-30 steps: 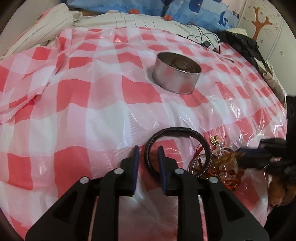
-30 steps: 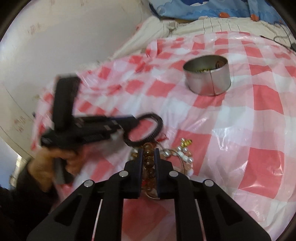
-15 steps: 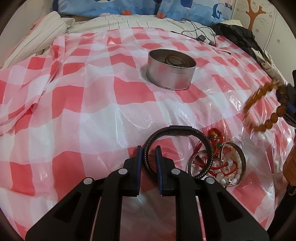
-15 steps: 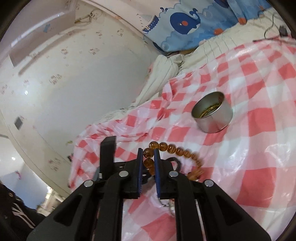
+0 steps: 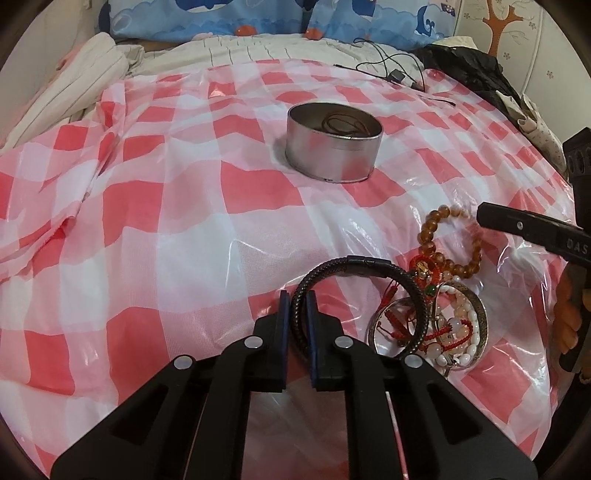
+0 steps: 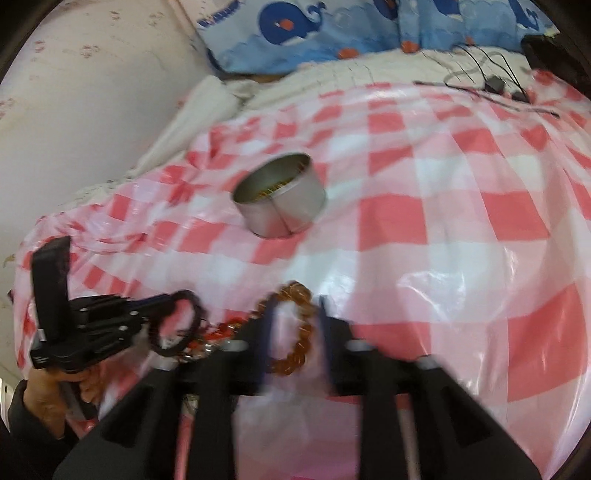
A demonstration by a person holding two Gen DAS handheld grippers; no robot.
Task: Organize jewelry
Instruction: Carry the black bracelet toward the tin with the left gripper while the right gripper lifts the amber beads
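My left gripper [image 5: 296, 301] is shut on a black braided bracelet [image 5: 354, 263] that lies on the red-and-white checked cloth. To its right is a pile of jewelry [image 5: 439, 321]: a silver bangle, red cord and pale beads. An amber bead bracelet [image 5: 443, 243] lies on the cloth by the pile. In the blurred right wrist view my right gripper [image 6: 295, 306] is open around that amber bracelet [image 6: 295, 325], which lies loose between the fingers. A round metal tin [image 5: 334, 147] stands farther back and holds a thin chain; it also shows in the right wrist view [image 6: 282, 195].
The cloth [image 5: 147, 221] covers a bed and is wrinkled at the left. Black cables [image 5: 391, 70] and a dark garment [image 5: 469, 70] lie at the far right. A blue whale-print pillow [image 6: 332, 29] is at the back. A wall [image 6: 74, 92] stands at the left.
My right gripper, shut on the amber bracelet and raised half a second ago, has come down and opened; the bracelet lies by the pile. My left gripper has closed on the black bracelet.
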